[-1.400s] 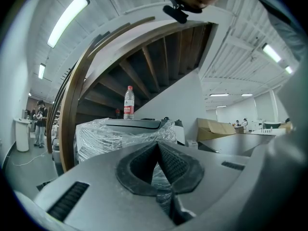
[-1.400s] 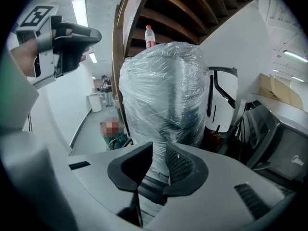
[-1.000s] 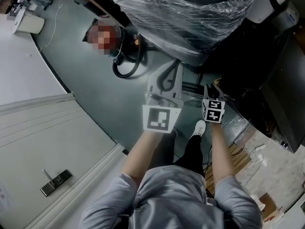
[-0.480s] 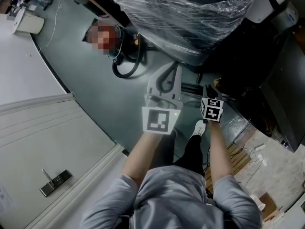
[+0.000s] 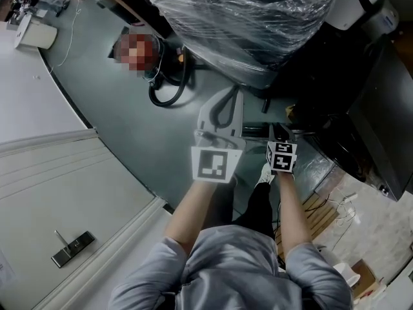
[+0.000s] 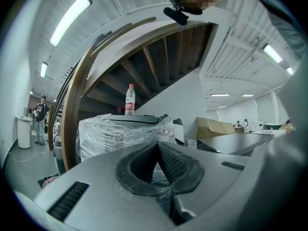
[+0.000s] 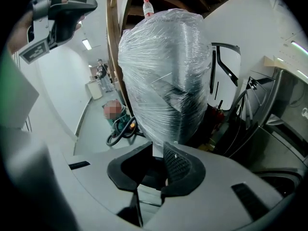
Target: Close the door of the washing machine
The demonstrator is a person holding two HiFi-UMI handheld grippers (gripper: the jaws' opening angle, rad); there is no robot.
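At the right edge of the right gripper view is a grey machine front, and a dark hinged door stands out from it. In the head view the same dark machine is at the right. My right gripper is held in the air short of it, its jaws a narrow gap apart with nothing between them. Only its marker cube shows clearly from above. My left gripper hovers over the grey floor, shut and empty, and it points at a plastic-wrapped stack.
A tall plastic-wrapped stack with a bottle on top stands straight ahead. A vacuum with a black hose sits on the floor at the left. A curved wooden stair rail rises behind. A white door is at lower left.
The right gripper has drifted a little to the left, closer to the left gripper. The left gripper has barely moved. Neither gripper's jaws have changed.
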